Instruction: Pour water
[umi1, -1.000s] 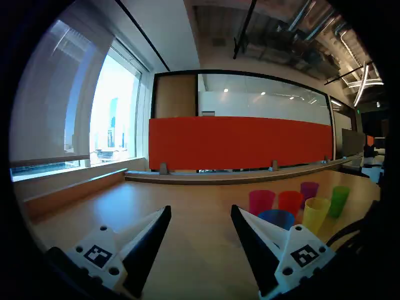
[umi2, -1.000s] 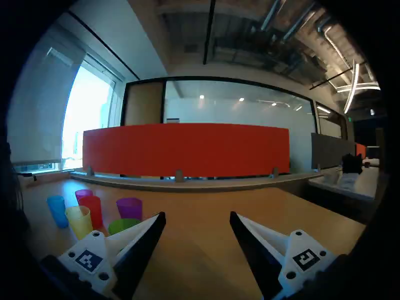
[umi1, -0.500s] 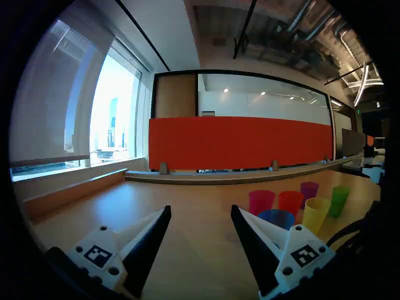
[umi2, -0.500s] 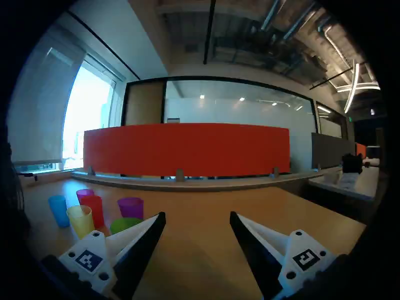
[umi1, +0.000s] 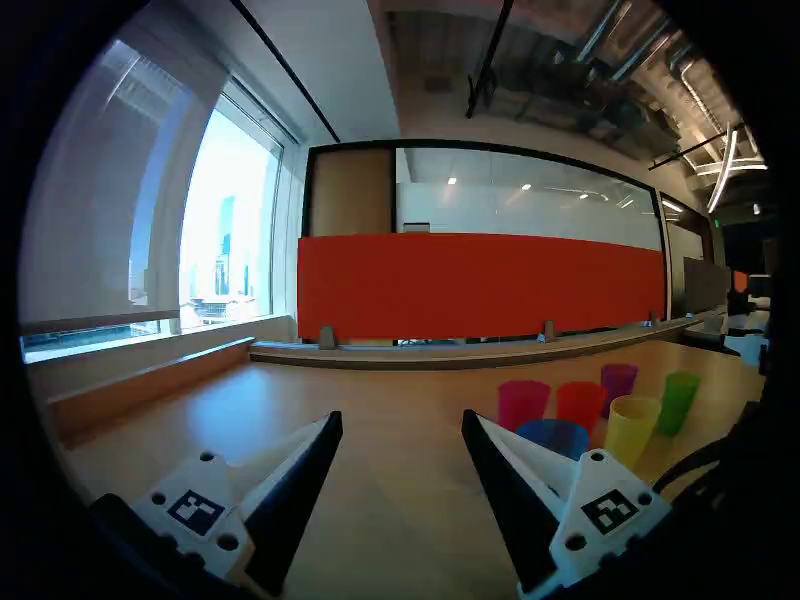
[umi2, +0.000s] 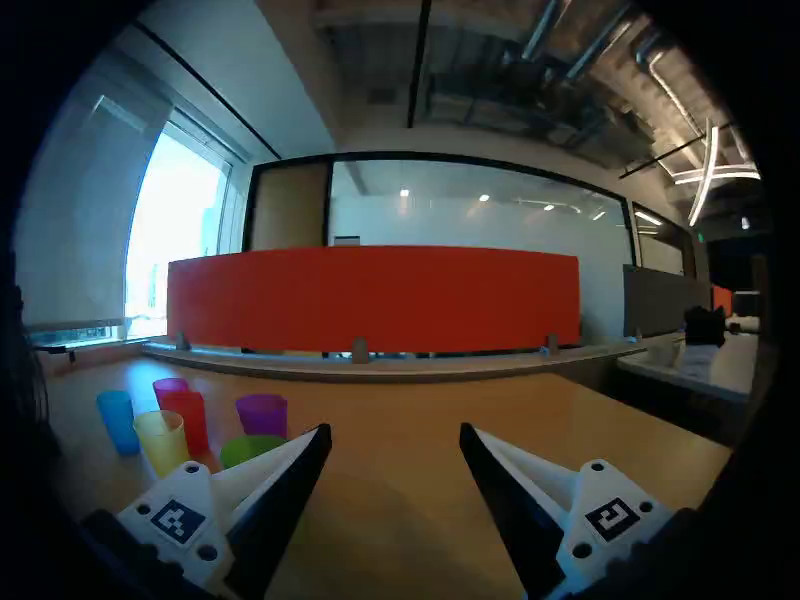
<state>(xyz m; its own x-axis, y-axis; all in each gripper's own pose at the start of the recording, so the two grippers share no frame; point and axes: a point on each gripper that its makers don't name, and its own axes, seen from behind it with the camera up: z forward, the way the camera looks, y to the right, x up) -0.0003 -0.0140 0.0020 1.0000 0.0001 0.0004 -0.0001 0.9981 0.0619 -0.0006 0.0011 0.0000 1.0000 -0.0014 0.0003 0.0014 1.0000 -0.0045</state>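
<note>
Several coloured plastic cups stand in a cluster on the wooden table. In the left gripper view they sit to the right: pink cup, red cup, purple cup, green cup, yellow cup, and blue cup partly behind my right finger. My left gripper is open with nothing between its fingers. In the right gripper view the cups sit to the left: blue cup, yellow cup, red cup, purple cup, green cup. My right gripper is open and holds nothing.
A red divider panel runs along the far edge of the table. A window and ledge lie to the left. Another desk with dark objects stands at the right.
</note>
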